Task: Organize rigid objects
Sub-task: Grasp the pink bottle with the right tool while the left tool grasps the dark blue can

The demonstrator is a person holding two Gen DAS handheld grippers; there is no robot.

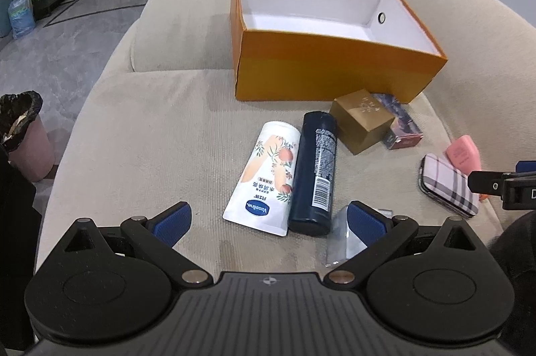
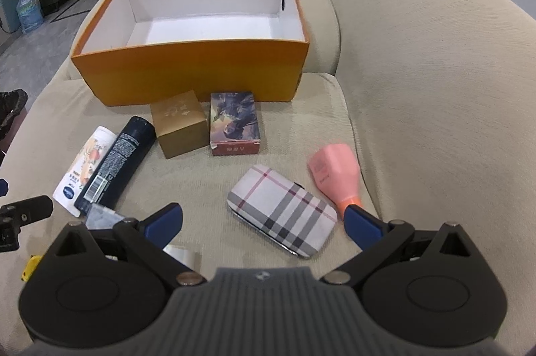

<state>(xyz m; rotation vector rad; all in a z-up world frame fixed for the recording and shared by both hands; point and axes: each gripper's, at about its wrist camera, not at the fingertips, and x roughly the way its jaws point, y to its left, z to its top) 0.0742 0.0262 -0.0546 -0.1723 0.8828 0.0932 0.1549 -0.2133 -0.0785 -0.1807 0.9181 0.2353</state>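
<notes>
Orange cardboard box (image 2: 187, 71), white inside, sits open at the back of the beige fabric sofa seat (image 1: 150, 138); grey tiled floor (image 1: 60, 54) lies beyond. My left gripper (image 1: 268, 220) and right gripper (image 2: 263, 222) hover low, jaws spread, holding nothing. Only the right view fully shows the pink plastic bottle (image 2: 338, 175) beside the plaid case (image 2: 281, 210).

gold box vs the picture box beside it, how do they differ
The gold box is plain metallic gold and cube-like; the picture box is flatter, with dark artwork on top and a reddish front edge. The gold box stands taller. Both are closed and sit on the sofa just before the orange box.
</notes>
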